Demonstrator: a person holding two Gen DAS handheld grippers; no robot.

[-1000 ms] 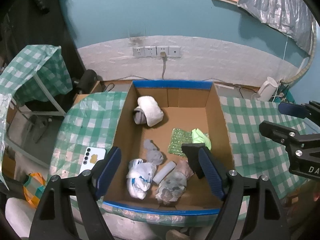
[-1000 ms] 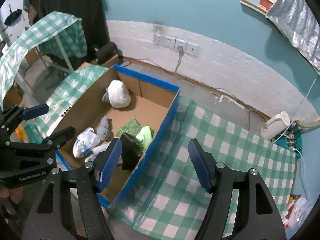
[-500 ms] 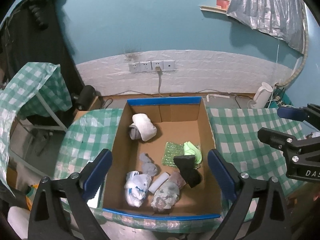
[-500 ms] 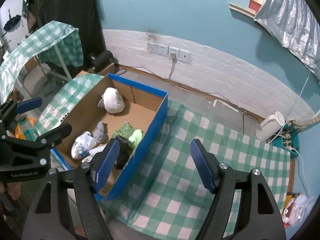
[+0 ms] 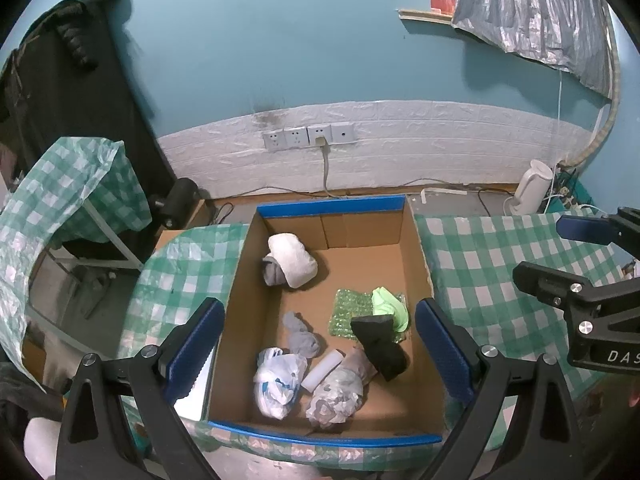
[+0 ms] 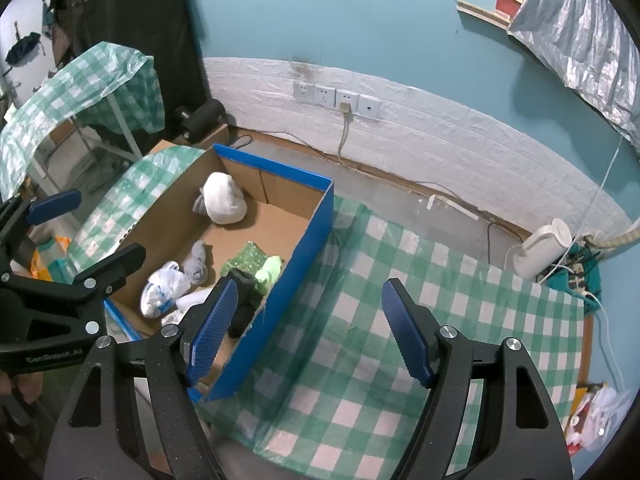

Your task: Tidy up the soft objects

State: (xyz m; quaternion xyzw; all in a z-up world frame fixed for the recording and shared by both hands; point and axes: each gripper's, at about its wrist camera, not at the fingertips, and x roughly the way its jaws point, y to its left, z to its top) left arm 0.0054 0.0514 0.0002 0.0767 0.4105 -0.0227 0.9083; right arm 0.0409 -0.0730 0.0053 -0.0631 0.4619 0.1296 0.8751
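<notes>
1. Left wrist view: left claw [image 5: 318, 344] spread wide, holding nothing, touching nothing, hovering above the cardboard box [image 5: 416, 264].
2. Its blue pads [image 5: 438, 350] sit over the box's near left and right sides; all box contents show between them.
3. Box has blue-taped rims and sits on the counter [image 5: 500, 276], which is covered in green-white check cloth.
4. Inside, far left: white rolled cloth [image 5: 294, 260] with a grey piece tucked against it.
5. Mid right: green bubble-textured sheet [image 5: 348, 312], lime green cloth [image 5: 394, 308] lying on its right edge.
6. Black sock [image 5: 380, 346] lies over the sheet's near edge, touching the lime cloth.
7. Near side: grey sock [image 5: 302, 338], white plastic bag bundle [image 5: 278, 380], white roll [image 5: 322, 368], grey-white crumpled bundle [image 5: 338, 392], all close together.
8. Right wrist view: right claw [image 6: 308, 336] also spread wide, empty, hovering over the box's right wall [image 6: 288, 296] and the bare checked cloth beside it.
9. Left blue pad overlaps the black sock [image 6: 244, 304] in view; contact cannot be told.
10. Left claw body [image 6: 52, 300] is visible at the left edge; right claw body [image 5: 580, 292] at the right edge of the left view.
11. White kettle [image 6: 540, 252] on the floor by the wall, well apart from the box.
</notes>
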